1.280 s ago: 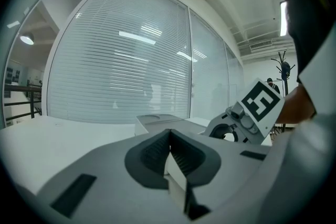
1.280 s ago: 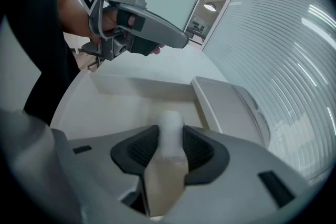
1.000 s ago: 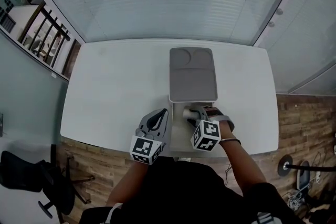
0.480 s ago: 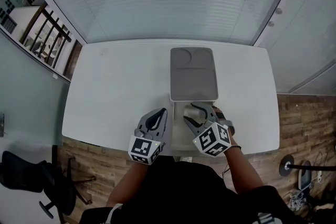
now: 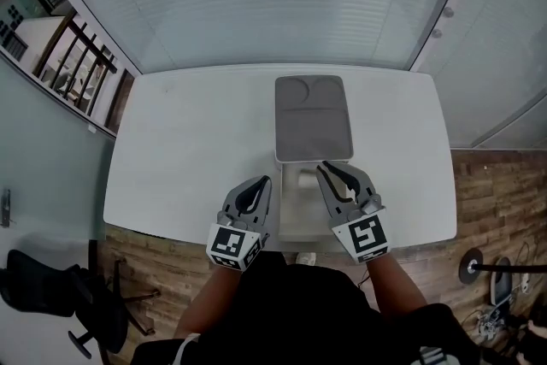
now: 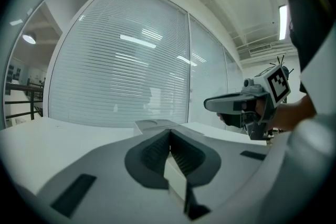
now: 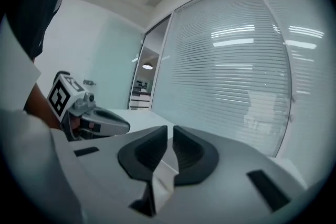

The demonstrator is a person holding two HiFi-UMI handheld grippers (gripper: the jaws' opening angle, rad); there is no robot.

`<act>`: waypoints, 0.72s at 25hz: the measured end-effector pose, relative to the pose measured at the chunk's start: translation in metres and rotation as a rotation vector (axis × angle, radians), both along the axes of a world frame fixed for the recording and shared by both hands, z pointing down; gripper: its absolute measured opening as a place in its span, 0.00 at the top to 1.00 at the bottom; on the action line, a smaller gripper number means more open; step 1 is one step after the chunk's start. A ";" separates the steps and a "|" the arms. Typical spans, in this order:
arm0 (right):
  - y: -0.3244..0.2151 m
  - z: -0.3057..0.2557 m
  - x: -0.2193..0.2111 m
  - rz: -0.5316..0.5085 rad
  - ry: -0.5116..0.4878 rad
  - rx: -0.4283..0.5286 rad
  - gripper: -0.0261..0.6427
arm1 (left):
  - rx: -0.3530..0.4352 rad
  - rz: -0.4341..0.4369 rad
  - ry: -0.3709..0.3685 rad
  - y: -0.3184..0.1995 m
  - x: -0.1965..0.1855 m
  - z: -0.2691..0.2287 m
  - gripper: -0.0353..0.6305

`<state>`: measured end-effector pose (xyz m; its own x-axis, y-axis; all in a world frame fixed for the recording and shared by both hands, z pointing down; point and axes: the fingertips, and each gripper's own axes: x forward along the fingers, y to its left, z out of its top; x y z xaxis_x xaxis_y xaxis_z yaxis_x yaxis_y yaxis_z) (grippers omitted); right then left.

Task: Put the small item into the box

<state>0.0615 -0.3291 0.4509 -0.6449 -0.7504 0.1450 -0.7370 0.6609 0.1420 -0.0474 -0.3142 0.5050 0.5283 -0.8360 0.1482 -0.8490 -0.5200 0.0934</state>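
Note:
A white box (image 5: 289, 216) stands at the table's near edge with its grey-lined lid (image 5: 313, 117) folded back flat beyond it. A small pale item (image 5: 304, 179) lies inside at the box's far end. My right gripper (image 5: 326, 169) hovers over the box's right side, clear of the item. Its jaws are closing to a narrow gap with nothing between them, as the right gripper view (image 7: 170, 129) shows. My left gripper (image 5: 267, 182) rests just left of the box, shut and empty, its jaws touching in the left gripper view (image 6: 169, 131).
The white table (image 5: 188, 141) reaches to a glass wall with blinds behind it. A black office chair (image 5: 51, 291) stands on the wooden floor at the lower left. A black round stand (image 5: 468, 267) sits on the floor at the right.
The right gripper let go of the pale item inside the box, opened wide, then drew back to the right and up while its jaws narrowed. The left gripper stayed put.

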 end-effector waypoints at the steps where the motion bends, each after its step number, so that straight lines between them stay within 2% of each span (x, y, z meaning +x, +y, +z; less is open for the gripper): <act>1: 0.001 -0.004 0.003 0.014 -0.062 -0.028 0.93 | 0.002 0.001 -0.001 0.001 0.000 -0.001 0.93; 3: 0.004 -0.002 0.007 0.039 -0.145 -0.082 0.95 | 0.006 0.001 -0.002 0.003 0.000 -0.002 0.93; 5: 0.010 0.007 0.011 0.068 -0.168 -0.096 0.95 | 0.007 0.002 -0.003 0.005 0.001 -0.002 0.93; 8: 0.016 0.008 0.017 0.093 -0.156 -0.079 0.95 | 0.015 0.004 -0.004 0.009 0.003 -0.006 0.93; 18: 0.023 0.002 0.021 0.079 -0.103 -0.021 0.96 | 0.008 -0.004 -0.015 0.022 0.003 -0.002 0.93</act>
